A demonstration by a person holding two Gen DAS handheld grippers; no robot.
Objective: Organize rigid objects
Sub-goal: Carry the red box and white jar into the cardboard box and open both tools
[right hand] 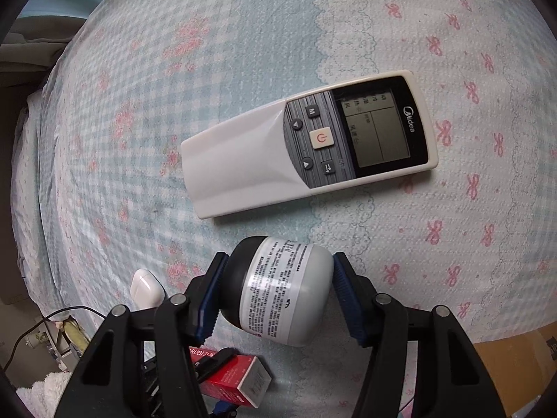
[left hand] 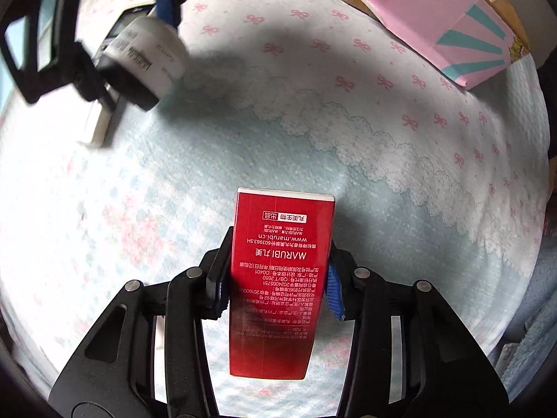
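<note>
My left gripper (left hand: 276, 275) is shut on a red MARUBI carton (left hand: 278, 278) and holds it above the bedspread. The carton also shows in the right wrist view (right hand: 236, 379), low at the bottom. My right gripper (right hand: 275, 292) is shut on a white jar with a black cap (right hand: 278, 289), held on its side above the bed. The jar and right gripper show in the left wrist view (left hand: 146, 59) at upper left. A white Midea remote (right hand: 310, 142) lies flat on the bed just beyond the jar.
A white earbud case (right hand: 146, 287) lies on the bed left of the right gripper. A pink and teal box (left hand: 449, 24) sits at the far right on a wooden edge. The bed's edge, cables and clutter lie at lower left (right hand: 52, 331).
</note>
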